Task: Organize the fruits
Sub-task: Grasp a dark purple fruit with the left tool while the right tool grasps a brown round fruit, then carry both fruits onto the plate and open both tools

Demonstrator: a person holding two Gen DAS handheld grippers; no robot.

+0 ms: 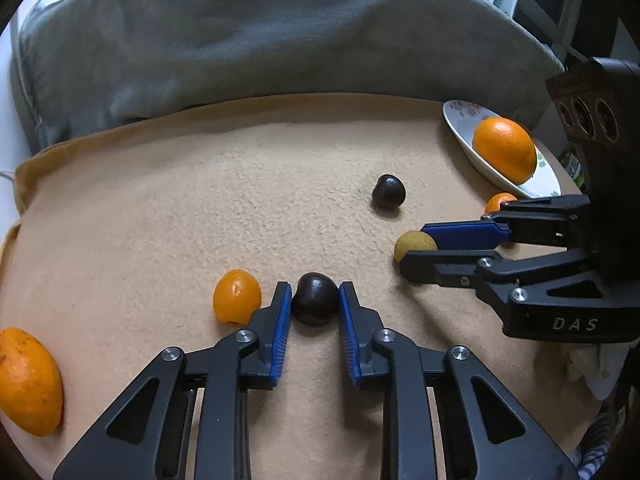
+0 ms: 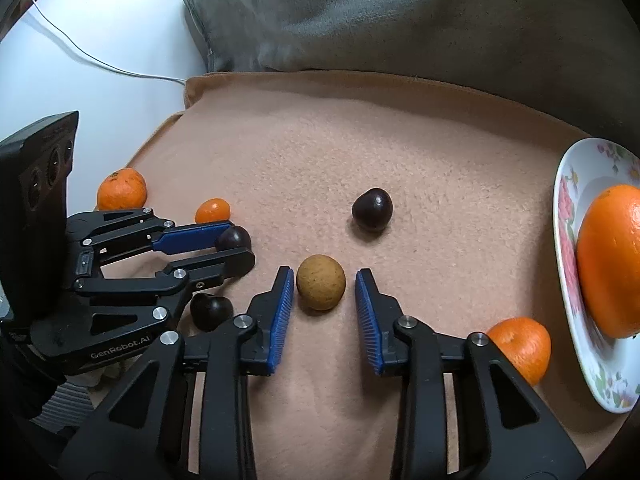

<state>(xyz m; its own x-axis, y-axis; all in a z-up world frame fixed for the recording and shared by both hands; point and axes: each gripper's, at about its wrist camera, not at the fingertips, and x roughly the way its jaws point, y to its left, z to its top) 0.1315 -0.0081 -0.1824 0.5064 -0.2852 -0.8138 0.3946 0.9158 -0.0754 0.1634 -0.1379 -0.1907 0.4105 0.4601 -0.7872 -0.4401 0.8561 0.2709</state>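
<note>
1. Pinching a dark round fruit, the left gripper has its blue jaws pressed against both sides of it on the tan fleece blanket.
2. The right gripper straddles a tan round fruit. Its left pad touches the fruit, but a thin gap shows at the right pad, so these jaws are narrowly spread and not gripping.
3. In the left wrist view, a small orange fruit lies just to the left of the left gripper, touching its outer finger.
4. A larger orange fruit sits at the near left edge of that view, well apart from the plate.
5. A second dark fruit lies farther out on the blanket, between the two grippers and apart from both.
6. A white floral plate stands at the far right of the blanket, with a big orange resting in it.
7. A small orange lies on the blanket just beside the near rim of the plate, partly behind the right gripper's outer finger.
8. In the right wrist view, another dark fruit sits just below the left gripper's fingers.
9. A grey cushion lies along the far edge of the blanket.
10. A white cable runs across the white surface at far left.
</note>
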